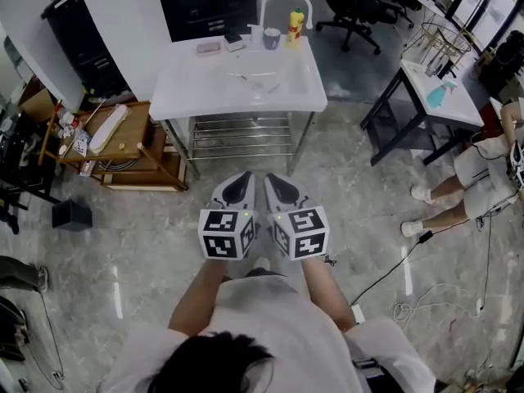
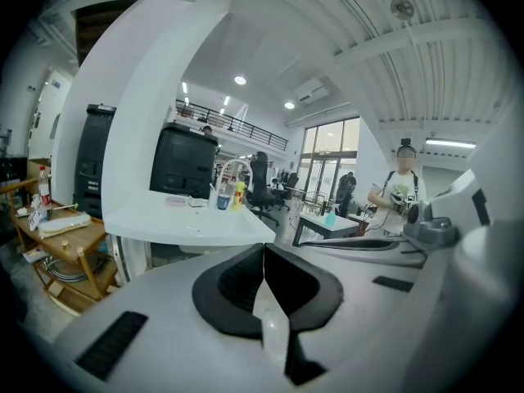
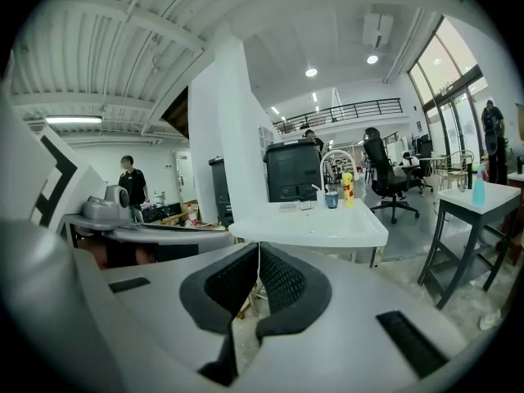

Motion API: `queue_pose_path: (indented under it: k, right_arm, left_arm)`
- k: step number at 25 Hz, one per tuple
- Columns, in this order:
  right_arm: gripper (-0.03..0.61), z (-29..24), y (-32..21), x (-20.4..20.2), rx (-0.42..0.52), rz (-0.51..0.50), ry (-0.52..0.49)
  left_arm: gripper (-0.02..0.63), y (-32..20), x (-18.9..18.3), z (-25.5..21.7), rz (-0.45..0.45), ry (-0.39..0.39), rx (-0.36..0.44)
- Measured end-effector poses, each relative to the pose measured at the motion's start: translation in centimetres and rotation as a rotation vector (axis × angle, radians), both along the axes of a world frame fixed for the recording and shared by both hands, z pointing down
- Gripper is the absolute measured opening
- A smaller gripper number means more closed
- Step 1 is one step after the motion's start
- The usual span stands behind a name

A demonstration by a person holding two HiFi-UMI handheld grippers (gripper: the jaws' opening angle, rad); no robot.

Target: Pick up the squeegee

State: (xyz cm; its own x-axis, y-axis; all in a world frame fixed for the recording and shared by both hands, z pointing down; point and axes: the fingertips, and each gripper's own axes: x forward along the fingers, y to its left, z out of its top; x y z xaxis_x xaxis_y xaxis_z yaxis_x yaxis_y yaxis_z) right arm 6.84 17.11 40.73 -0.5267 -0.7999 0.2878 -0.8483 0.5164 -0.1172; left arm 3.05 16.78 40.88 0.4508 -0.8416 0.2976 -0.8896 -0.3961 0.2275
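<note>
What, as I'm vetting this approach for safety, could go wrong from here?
1. A black cable crosses the floor just right of the person and may be a trip hazard.
2. The left gripper and right gripper are both shut and empty, so they must open before any grasp.
3. No squeegee is clear on the white table. Reaching there might knock the cup or yellow bottle.

Ceiling lights (image 3: 311,71) are lighting the room evenly; floor (image 1: 117,295) is glaring faintly; gripper views are bowing, darkening at edges.
</note>
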Motion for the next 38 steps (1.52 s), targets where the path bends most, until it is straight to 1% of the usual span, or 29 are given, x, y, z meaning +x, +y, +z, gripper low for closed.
queue_pose_path:
  k: [5,9,16,22,25,28,33,35,38]
  right_arm:
    - [0.028,0.4,-1.2,0.8,-0.010,-0.009,0.001]
    - [0.028,0.5,-2.0,1.0,-0.012,-0.018,0.009]
    - [0.028,0.9,-2.7,1.1,-0.024,-0.021,0.011]
    - [0.027,1.6,-3.0,1.1,-0.046,-0.026,0.005]
    - [0.028,1.7,-3.5,1.3,-0.045,-0.022,0.023]
    - [0.028,1.8,-4.3,1.5,-0.053,-0.010,0.003]
    - [0.028,2.1,-6.0,1.0,-0.062,-0.012,-0.022]
    - [0.028,2.1,-6.7,0.6,-0.062,-0.014,-0.017]
    - [0.028,2.1,-7.8,0.0,-0.061,-0.025,-0.010]
  left_arm:
    - [0.026,-1.1,0.7,0.4,-0.008,-0.004,-0.012]
    - [0.026,-2.0,0.7,0.9,-0.021,0.000,-0.021]
    - [0.026,-2.8,0.9,1.4,-0.018,0.012,-0.037]
    - [0.026,-3.7,0.9,1.7,-0.028,0.024,-0.048]
    - [0.026,-4.4,1.1,1.7,-0.023,0.030,-0.046]
    - [0.026,-5.2,1.5,1.8,-0.012,0.035,-0.046]
    - [0.026,-6.9,1.4,1.9,0.001,0.052,-0.051]
    - [0.026,-7.9,1.0,1.7,-0.003,0.044,-0.039]
    - [0.026,-9.2,0.4,1.7,-0.015,0.057,-0.043]
